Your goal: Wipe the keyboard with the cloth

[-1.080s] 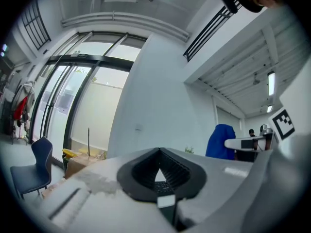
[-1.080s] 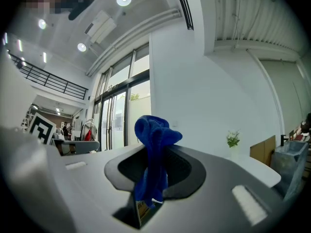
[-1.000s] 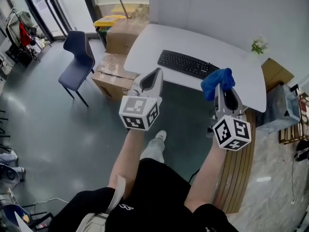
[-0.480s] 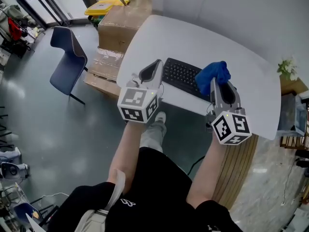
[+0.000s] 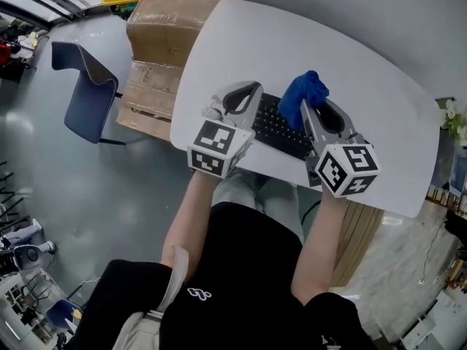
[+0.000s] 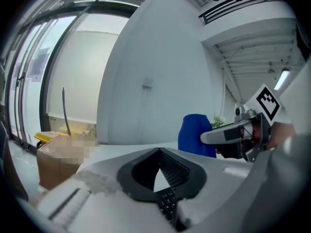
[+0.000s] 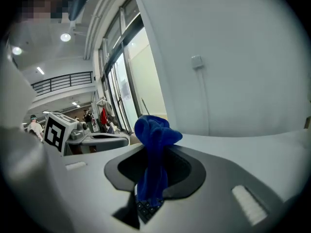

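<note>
right gripper [image 5: 309, 111]: jaws clamped on the crumpled soft blue cloth [image 5: 300, 93], pinched low so the wad bulges out past the jaw tips. That reads as a deliberate wiping pad that keeps the jaws clear of the keys. The cloth sits over the flat black keyboard [image 5: 281, 131], roughly mid-length. The right gripper view shows keys just under the cloth's tail, but I can't tell if it touches. The keyboard lies angled near the front edge of the white rounded bench [image 5: 365, 64], and in the head view the 2 grippers cover much of it. left gripper [image 5: 252, 90]: jaws together with nothing between them, only keys visible through the loop behind the tips. It sits over the keyboard's left end, just beside the right gripper. My read is it's placed there to pin the keyboard while the cloth drags. By the look of it the wipe has not yet begun. Writing: none legible. There are only black-and-white square patterns on the 2 marker cubes [image 5: 217, 148]. Key legends are too small to read, the brown cardboard boxes [image 5: 171, 20] left of the bench show no readable print, and no brand shows on keyboard or cloth.
</note>
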Available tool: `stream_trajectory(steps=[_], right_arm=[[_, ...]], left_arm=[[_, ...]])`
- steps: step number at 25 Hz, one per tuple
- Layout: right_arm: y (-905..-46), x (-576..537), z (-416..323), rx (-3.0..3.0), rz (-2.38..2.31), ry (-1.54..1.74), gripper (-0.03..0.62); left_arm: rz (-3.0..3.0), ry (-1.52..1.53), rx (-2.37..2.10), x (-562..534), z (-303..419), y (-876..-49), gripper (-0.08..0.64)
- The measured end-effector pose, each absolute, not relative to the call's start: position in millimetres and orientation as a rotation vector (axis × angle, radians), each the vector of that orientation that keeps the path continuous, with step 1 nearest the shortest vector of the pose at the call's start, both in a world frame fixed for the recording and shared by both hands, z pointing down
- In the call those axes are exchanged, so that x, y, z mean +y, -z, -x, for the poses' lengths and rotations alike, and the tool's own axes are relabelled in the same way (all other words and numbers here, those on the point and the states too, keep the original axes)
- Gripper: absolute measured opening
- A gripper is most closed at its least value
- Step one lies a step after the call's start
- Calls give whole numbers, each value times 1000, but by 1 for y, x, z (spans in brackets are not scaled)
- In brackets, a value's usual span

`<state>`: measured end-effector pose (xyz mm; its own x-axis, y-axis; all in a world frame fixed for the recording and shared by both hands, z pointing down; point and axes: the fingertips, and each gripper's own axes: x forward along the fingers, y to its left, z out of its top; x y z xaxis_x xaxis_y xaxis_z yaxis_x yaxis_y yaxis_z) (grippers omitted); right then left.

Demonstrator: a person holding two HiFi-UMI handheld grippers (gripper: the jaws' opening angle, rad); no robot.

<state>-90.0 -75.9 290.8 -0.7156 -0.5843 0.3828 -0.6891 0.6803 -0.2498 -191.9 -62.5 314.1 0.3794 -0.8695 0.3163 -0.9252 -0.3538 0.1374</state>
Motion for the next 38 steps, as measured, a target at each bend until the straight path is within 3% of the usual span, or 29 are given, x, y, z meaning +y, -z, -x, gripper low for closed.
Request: stream_trajectory(steps=[15,38], right_arm=[[-409,-93,148,-2431,-752,-797,92],[-487,-88,157,-2302,-813,-929,92]], left_arm=[[-2296,-514,-1416,-74,191,-418,-2],[-2135,-603,-1323,-58,194,-488,-2]])
